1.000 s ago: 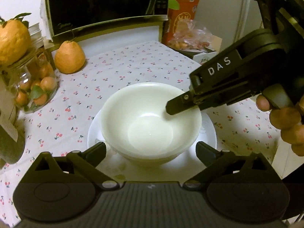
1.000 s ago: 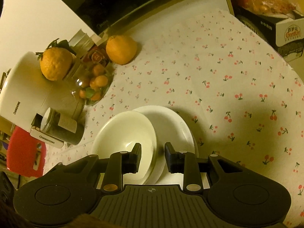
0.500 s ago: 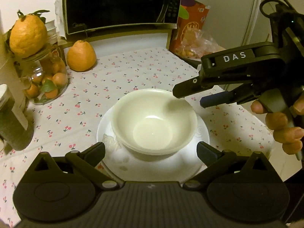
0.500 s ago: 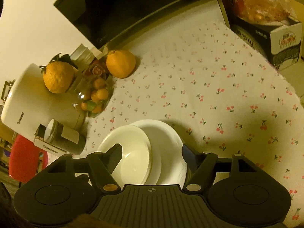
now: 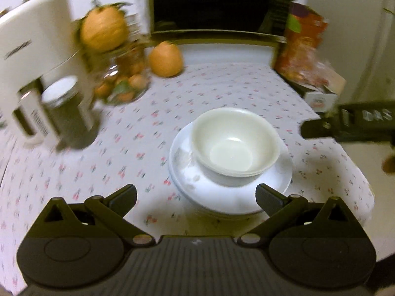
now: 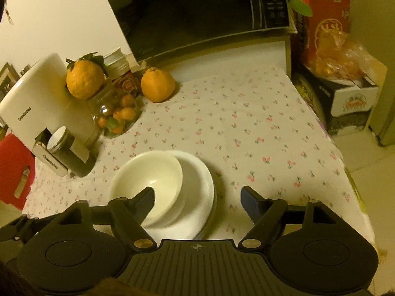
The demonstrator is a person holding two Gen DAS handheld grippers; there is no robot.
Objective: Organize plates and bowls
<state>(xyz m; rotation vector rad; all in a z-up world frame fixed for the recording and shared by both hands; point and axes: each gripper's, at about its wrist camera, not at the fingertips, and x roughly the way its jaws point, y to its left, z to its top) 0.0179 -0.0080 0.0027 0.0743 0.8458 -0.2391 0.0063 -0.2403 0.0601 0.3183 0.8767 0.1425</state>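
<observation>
Stacked bowls [image 5: 234,148] on plates [image 5: 229,197], both grippers clear of them.

The bowls are seen nested on a pile of white plates on the cherry-print tablecloth [image 6: 246,128]. The left gripper [image 5: 196,194] is held wide apart with nothing gripped; the stack lies ahead, between and beyond its fingertips, untouched. The right gripper [image 6: 197,198] is opening, nothing pressed by its pads; in its own view the bowls [image 6: 148,180] and plates [image 6: 197,172] lie below, the left finger [image 6: 145,202] overlapping the bowl rim.

right hand-held gripper [image 6: 197,197]: let go of bowl [image 6: 148,180] rim, jaws opening | both grippers drawn back
</observation>
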